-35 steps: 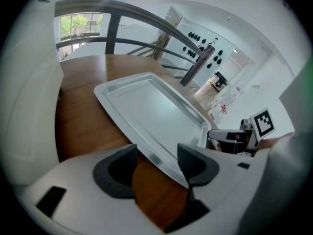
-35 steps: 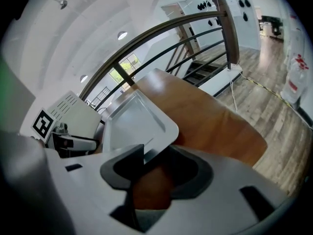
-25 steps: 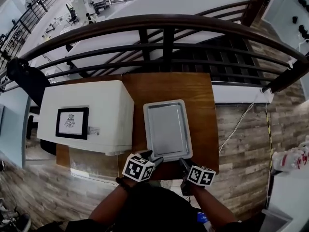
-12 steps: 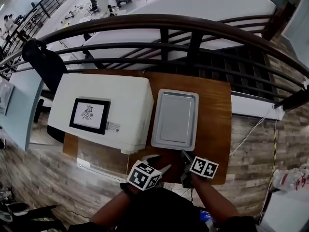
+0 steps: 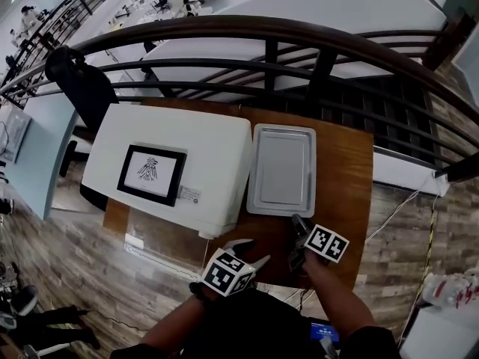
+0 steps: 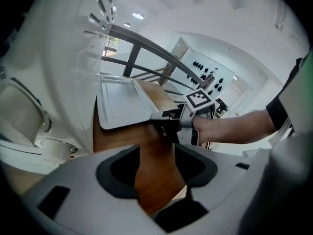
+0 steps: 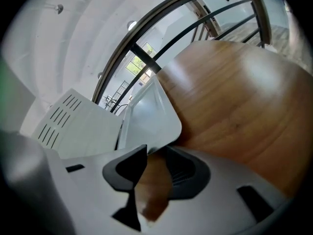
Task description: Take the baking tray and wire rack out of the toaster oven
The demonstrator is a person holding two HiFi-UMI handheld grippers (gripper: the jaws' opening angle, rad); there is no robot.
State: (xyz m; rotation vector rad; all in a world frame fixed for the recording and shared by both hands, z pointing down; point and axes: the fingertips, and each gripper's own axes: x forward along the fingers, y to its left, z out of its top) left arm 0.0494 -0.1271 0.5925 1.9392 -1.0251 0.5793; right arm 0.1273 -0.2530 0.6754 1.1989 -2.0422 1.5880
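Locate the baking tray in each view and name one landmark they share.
Head view: baking tray at centre, on the table, right of the toaster oven.
Left gripper view: baking tray upper left of centre, beyond the jaws.
Right gripper view: baking tray at centre, just above the jaws.
Shared landmark: the dark railing.

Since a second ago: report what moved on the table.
The tray slid back across the table, toward the railing, the right gripper following at its near corner, jaws narrowing slightly, nothing clamped. The left gripper hung back near the table's front edge, open and empty. The toaster oven kept its place.
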